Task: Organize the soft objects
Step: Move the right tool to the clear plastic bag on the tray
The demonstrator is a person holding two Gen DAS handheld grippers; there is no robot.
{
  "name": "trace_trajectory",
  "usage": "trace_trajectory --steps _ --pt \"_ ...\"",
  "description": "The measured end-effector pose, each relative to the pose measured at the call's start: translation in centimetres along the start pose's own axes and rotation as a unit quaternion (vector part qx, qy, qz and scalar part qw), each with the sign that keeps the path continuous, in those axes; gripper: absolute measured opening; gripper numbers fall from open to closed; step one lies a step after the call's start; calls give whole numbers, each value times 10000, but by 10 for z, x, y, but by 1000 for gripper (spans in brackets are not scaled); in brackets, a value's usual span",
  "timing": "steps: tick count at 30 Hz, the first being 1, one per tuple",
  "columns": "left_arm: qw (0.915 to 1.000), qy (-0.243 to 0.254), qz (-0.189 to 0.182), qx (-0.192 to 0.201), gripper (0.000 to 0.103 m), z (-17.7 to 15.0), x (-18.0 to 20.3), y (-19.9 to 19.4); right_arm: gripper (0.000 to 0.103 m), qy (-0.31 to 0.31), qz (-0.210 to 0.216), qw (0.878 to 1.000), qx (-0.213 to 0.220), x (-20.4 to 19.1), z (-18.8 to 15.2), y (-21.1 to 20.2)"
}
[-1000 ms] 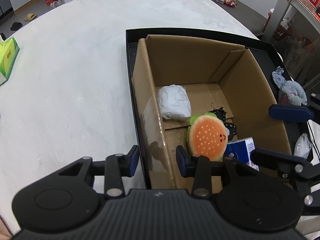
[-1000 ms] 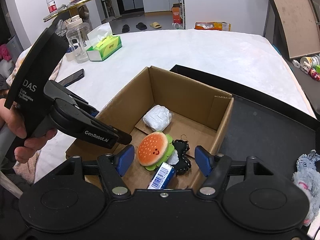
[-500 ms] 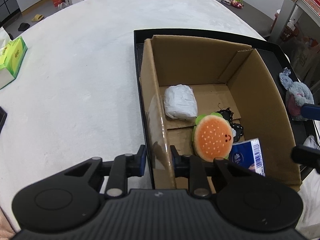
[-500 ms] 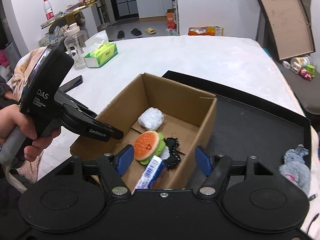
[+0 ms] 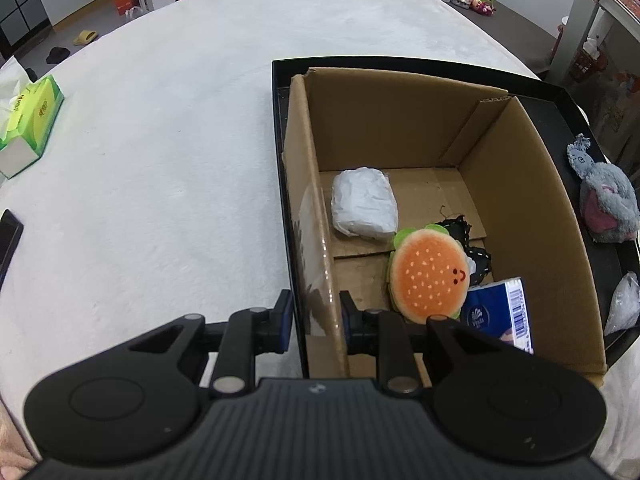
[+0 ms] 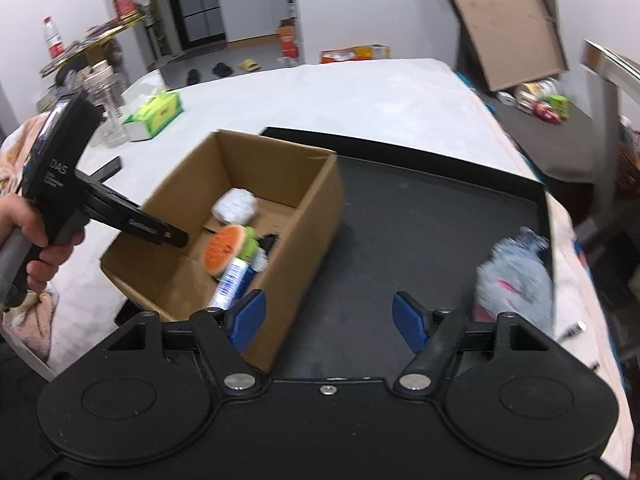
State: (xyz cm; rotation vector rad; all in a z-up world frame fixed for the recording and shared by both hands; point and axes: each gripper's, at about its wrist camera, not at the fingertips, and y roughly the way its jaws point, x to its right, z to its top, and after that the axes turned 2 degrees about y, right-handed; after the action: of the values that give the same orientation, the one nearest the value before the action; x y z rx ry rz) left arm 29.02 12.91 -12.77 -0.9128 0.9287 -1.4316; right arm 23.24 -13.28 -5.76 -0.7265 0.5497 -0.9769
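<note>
Filling the box with soft things
Left gripper (image 5: 316, 316) is clamping the box (image 5: 316, 216) wall; right gripper (image 6: 328, 318), jaws opening and empty, is facing the grey plush (image 6: 516, 276) left on the tray (image 6: 420, 220).

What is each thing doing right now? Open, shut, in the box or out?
cardboard box: open on top, side wall pinched by the left gripper.
right gripper: jaws opening, nothing between them.
burger plush: in the box, tilted.
white packet: lying in the box.
blue tissue pack: in the box.
grey plush: outside the box, on the black tray.
</note>
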Motion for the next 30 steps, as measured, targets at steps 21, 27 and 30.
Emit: trace_trajectory --steps 21,27,30 --pt "9999 -71 130 -82 22 -5 3 6 77 913 -953 9911 -150 74 -58 -17" --pt "9998 -97 131 -96 22 -4 3 5 78 933 -1107 9891 -287 85 -75 -9" --pt "9998 -72 145 -84 19 -5 4 5 79 1008 -1125 9879 -347 89 -80 -4"
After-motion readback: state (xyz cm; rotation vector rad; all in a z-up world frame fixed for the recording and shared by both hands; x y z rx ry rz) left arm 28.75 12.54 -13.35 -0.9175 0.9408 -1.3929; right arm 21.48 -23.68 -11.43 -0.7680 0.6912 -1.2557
